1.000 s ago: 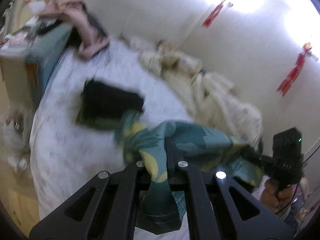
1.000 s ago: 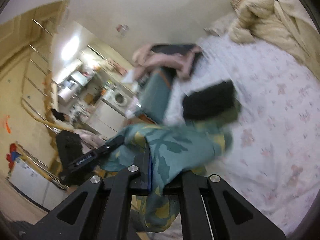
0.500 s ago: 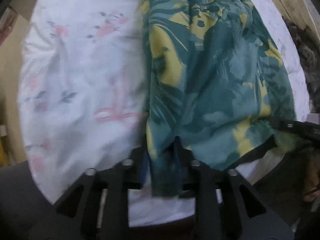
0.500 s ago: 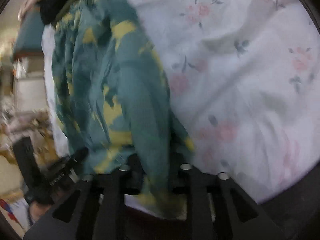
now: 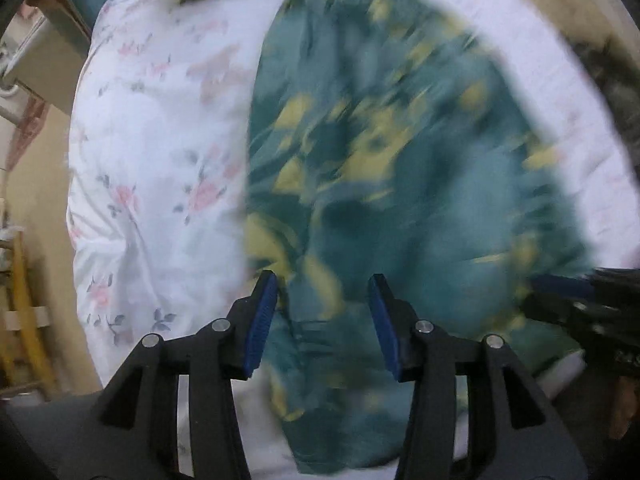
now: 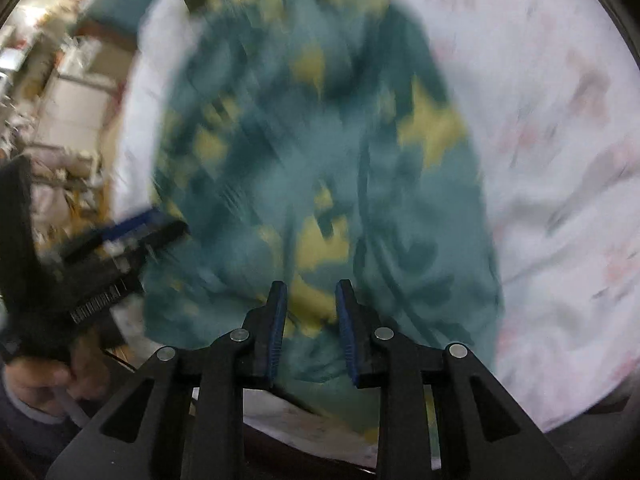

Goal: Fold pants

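Both tools have let go: left tool (image 5: 322,320) and right tool (image 6: 310,330) now hang spread over the pants (image 5: 384,168), laid flat on the bed (image 5: 152,160), ready for folding

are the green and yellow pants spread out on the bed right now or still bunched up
Spread out. The pants lie lengthwise across the floral sheet, and both the left gripper and right gripper are open, holding nothing.

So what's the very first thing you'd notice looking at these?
The big teal-and-yellow leafy pants, spread flat on the white flowery bedsheet, filling the middle of both views. Next, the black tongs with blue pads: the left tongs and right tongs both stand open just above the near edge of the pants.
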{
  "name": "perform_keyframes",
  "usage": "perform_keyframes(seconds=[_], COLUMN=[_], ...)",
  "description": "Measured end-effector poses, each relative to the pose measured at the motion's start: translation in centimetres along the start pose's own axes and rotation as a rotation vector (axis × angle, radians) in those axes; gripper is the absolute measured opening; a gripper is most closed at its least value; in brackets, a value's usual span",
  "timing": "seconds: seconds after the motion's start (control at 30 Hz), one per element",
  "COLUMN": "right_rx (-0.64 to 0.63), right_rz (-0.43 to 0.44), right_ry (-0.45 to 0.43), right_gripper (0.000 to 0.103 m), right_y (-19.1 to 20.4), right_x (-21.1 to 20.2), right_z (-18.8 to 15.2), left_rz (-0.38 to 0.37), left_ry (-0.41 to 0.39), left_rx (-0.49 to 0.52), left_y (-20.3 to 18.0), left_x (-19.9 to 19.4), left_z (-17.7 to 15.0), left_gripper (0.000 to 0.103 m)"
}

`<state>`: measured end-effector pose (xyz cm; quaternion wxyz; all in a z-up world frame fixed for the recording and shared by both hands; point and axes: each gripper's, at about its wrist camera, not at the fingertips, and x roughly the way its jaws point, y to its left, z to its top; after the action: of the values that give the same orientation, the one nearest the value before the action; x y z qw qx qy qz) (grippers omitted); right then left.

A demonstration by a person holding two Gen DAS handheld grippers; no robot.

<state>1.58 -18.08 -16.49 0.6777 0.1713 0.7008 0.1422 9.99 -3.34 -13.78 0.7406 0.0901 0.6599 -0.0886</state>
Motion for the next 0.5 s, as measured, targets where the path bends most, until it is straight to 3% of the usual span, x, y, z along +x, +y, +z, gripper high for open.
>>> perform_keyframes(seconds=[0.03, 0.07, 0.13, 0.2, 0.3, 0.4, 0.47, 0.5], right_rx=[0.022, 0.046, 0.065, 0.041, -0.009, -0.005, -0.023, -0.032], right_rz=[0.023, 0.049, 0.056, 0.053, 0.086, 0.099, 0.088, 0.076], right_ry=[0.015, 0.022, 0.016, -0.046, -0.184, -0.284, -0.336, -0.355], right_gripper=[0.025, 0.025, 0.025, 0.028, 0.031, 0.054, 0.054, 0.054], right_y=[-0.6, -1.0, -1.3, -1.1, -1.2, -2.0, -2.1, -2.2], right_x=[0.4, 0.3, -0.8, -3.2, -7.5, -10.6, -11.6, -11.8], right_z=[-0.4, -0.7, -0.8, 0.1, 3.0, 7.7, 11.0, 12.5], left_rz=[0.018, -0.013, -0.09, -0.122, -0.168, -0.17, -0.18, -0.185], left_ry=[0.03, 0.055, 0.067, 0.011, -0.089, -0.17, -0.216, -0.226], left_rx=[-0.013, -0.067, -0.19, -0.244, -0.213, -0.191, -0.135, -0.101], left_y=[0.6, 1.9, 3.8, 4.5, 4.2, 4.1, 4.0, 3.8], left_x=[0.9, 1.6, 1.3, -1.0, -4.7, -7.1, -7.7, -7.4], left_z=[0.0, 0.2, 0.6, 0.8, 2.2, 5.9, 8.5, 9.7], left_gripper=[0.048, 0.059, 0.059, 0.058, 0.059, 0.066, 0.062, 0.053])
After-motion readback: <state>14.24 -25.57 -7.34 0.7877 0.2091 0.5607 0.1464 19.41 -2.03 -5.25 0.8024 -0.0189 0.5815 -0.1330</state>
